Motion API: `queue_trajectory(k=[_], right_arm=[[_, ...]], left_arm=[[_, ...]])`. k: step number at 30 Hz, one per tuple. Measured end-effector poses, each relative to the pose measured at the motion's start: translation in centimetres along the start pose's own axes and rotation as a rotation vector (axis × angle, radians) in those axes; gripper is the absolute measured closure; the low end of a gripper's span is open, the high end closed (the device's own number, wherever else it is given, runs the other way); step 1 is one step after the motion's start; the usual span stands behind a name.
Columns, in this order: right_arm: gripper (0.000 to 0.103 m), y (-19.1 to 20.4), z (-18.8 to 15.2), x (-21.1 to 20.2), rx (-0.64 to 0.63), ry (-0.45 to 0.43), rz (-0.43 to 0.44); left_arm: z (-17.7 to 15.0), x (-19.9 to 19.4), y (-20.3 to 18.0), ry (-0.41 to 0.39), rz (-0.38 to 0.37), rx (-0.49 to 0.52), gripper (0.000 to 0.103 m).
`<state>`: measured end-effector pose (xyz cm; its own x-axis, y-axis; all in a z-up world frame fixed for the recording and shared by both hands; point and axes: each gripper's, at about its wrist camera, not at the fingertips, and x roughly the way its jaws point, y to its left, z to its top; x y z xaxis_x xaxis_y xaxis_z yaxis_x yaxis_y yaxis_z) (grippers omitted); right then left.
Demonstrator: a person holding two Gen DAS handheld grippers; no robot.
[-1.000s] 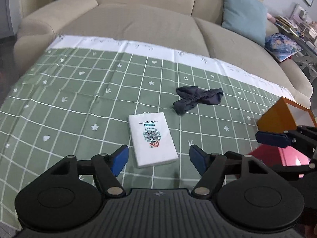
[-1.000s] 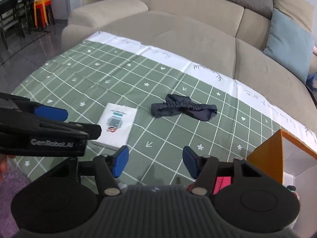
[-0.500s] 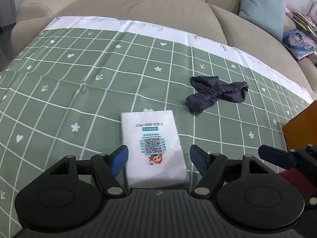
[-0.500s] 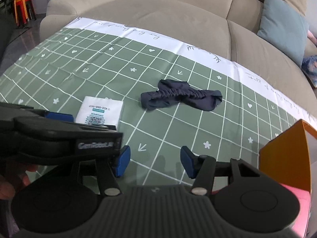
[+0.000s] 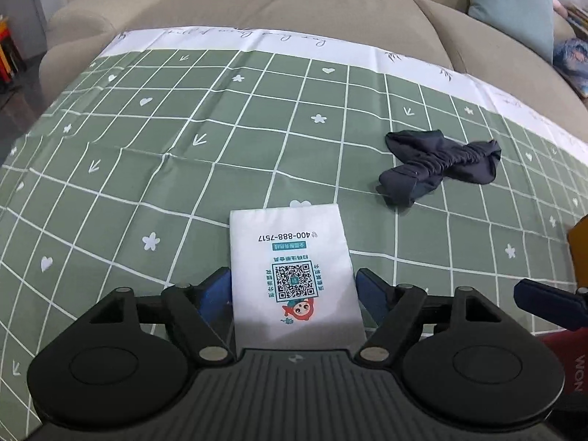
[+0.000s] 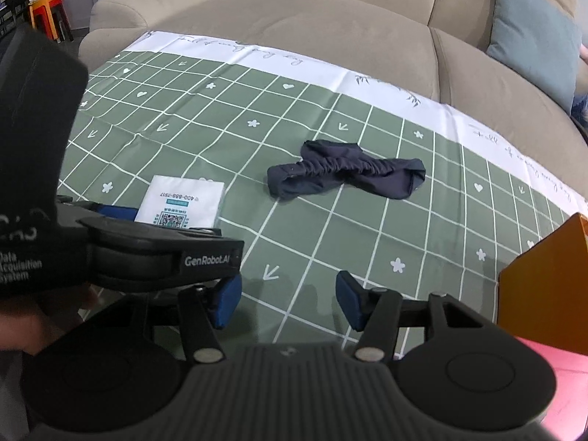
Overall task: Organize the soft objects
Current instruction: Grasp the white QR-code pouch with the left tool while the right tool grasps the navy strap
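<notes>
A white tissue pack [image 5: 294, 272] with a QR code lies flat on the green checked cloth [image 5: 183, 169]. My left gripper [image 5: 294, 294] is open, its blue pads on either side of the pack's near half, apparently not squeezing it. A dark navy crumpled garment [image 5: 441, 165] lies further right. In the right wrist view the garment [image 6: 345, 176] lies ahead, the pack [image 6: 180, 205] at left behind the left gripper's body. My right gripper [image 6: 288, 301] is open and empty above the cloth.
An orange box [image 6: 544, 286] with a pink inside stands at the right edge; its corner [image 5: 578, 235] shows in the left wrist view. A beige sofa [image 6: 330, 29] with a teal cushion [image 6: 536, 33] lies beyond the cloth. Orange stools [image 6: 44, 14] stand far left.
My left gripper has moved forward and down so the tissue pack now sits between its open fingers. My right gripper has moved forward toward the garment.
</notes>
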<state>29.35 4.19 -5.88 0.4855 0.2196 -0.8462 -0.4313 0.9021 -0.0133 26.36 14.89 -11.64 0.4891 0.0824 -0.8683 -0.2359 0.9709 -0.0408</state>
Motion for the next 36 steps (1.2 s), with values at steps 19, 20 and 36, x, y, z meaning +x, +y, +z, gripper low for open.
queue_trajectory(k=[19,20,36], right_arm=[[0.007,-2.6,6.5,0.7,-0.132,0.068,0.096],[0.006,-2.9,7.2,1.3,-0.163,0.078,0.117],[0.003,-5.6,13.2,12.3,-0.278,0.263,0.234]], left_arm=[[3.6,-1.7,2.1,-0.081,-0.066,0.002,0.033],[3.9,-1.7,2.1,-0.086,-0.065,0.009,0.033],[5.8,-0.4,1.6,-0.099,-0.044,0.057,0.033]])
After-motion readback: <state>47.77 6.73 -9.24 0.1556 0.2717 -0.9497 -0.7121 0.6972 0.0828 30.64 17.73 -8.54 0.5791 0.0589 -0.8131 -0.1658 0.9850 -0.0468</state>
